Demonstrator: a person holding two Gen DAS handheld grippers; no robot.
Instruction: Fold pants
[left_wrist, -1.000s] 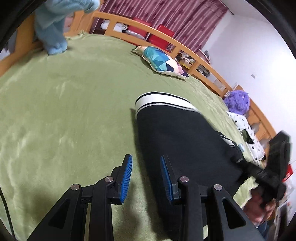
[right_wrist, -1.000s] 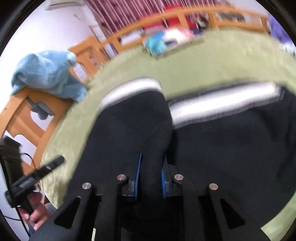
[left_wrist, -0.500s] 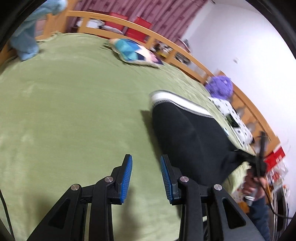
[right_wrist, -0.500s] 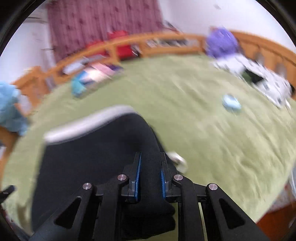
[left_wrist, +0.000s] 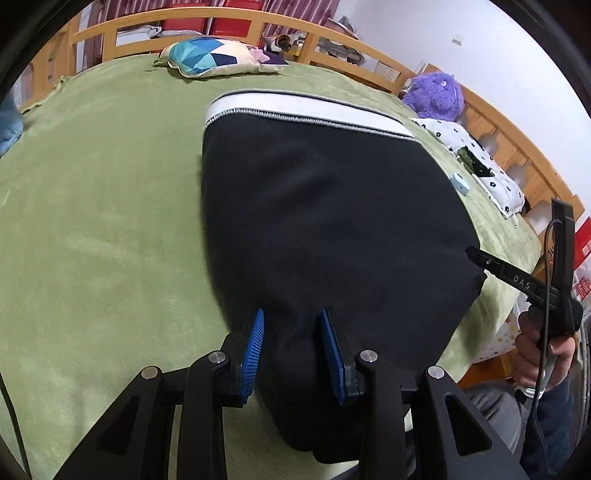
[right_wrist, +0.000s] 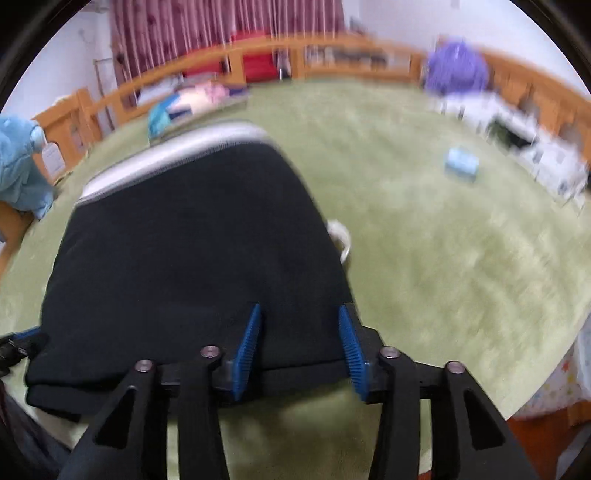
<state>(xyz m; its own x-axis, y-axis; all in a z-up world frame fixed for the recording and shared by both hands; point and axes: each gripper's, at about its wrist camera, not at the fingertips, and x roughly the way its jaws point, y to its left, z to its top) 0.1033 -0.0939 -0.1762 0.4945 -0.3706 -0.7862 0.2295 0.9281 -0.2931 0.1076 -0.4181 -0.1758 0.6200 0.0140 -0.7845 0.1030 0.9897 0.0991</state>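
Note:
Black pants (left_wrist: 325, 206) with a white waistband (left_wrist: 303, 110) lie folded on the green bed cover (left_wrist: 99, 206), waistband at the far end. My left gripper (left_wrist: 291, 343) is open, its blue pads either side of the near left corner of the pants. In the right wrist view the pants (right_wrist: 192, 251) lie flat, and my right gripper (right_wrist: 299, 343) is open over their near right edge, holding nothing. The right gripper's body also shows in the left wrist view (left_wrist: 524, 284), beside the right edge of the pants.
A patterned cushion (left_wrist: 218, 57) lies at the far end of the bed. A purple plush toy (left_wrist: 436, 96), a spotted white cloth (left_wrist: 476, 162) and a small light-blue box (left_wrist: 460, 183) lie to the right. A wooden rail (left_wrist: 332, 48) rings the bed. Blue fabric (right_wrist: 22, 166) hangs on the left rail.
My right gripper carried the pants fabric over, then opened and let it go. My left gripper swung right from bare cover to the near left corner of the pants, still open.

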